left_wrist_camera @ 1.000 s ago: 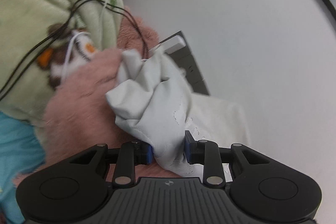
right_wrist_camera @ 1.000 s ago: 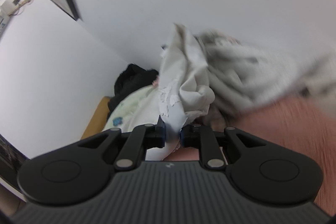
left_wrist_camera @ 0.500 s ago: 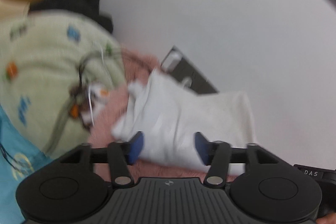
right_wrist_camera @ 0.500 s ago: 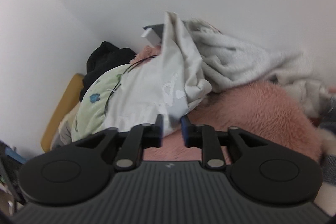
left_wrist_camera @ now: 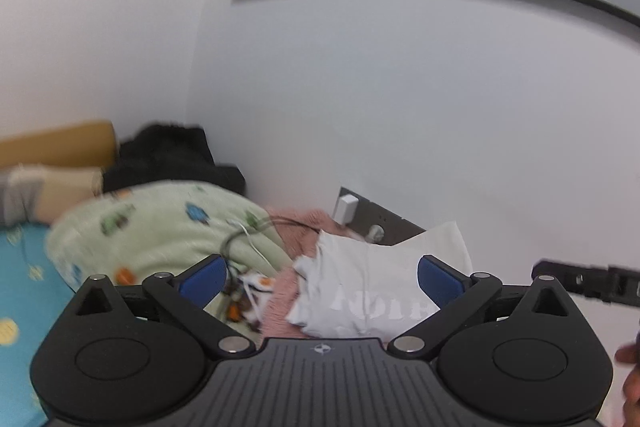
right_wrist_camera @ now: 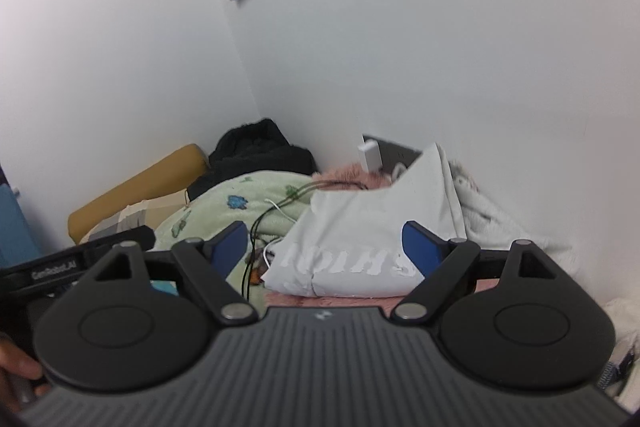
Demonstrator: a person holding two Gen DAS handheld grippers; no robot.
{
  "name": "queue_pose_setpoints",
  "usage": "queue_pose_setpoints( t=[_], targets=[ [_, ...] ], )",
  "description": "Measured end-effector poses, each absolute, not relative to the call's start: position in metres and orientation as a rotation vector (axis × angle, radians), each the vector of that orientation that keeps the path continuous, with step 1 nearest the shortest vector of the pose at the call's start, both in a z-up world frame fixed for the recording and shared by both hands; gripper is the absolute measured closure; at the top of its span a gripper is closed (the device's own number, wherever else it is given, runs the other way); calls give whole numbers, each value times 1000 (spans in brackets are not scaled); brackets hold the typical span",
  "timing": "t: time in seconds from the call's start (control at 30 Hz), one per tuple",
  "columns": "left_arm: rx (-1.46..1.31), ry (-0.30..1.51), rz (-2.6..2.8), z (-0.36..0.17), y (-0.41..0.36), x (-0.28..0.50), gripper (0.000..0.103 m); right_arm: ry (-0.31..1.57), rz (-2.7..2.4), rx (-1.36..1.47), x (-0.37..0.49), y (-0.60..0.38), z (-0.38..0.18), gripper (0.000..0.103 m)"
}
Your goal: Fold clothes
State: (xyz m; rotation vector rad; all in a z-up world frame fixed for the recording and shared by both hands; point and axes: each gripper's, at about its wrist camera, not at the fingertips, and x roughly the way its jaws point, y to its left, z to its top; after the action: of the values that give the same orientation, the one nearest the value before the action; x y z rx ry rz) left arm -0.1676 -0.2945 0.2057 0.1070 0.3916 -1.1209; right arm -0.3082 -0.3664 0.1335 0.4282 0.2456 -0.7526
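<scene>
A folded white garment with white lettering rests on a pink fluffy blanket, leaning against the wall. My left gripper is open, its blue pads apart and pulled back from the garment. My right gripper is open too, nothing between its pads, with the garment lying just beyond them. Each gripper shows at the edge of the other's view.
A pale green patterned blanket lies left of the garment with black and white cables across it. A black cloth, a tan cushion, a wall socket with white plug and a white fleece surround it.
Both grippers released the white garment, opened wide and drew back. The garment now lies folded on the pink blanket against the wall.
</scene>
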Motion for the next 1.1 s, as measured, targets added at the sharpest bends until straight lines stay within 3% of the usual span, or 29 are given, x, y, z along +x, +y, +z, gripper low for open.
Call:
queue_pose_setpoints(
  t=[0.5, 1.1],
  targets=[
    [43, 297, -1115, 192, -202, -206, 0, 143, -806, 247, -321, -285, 114, 17],
    [82, 246, -992, 156, -192, -204, 0, 124, -837, 153, -287, -271, 67, 17]
  ],
)
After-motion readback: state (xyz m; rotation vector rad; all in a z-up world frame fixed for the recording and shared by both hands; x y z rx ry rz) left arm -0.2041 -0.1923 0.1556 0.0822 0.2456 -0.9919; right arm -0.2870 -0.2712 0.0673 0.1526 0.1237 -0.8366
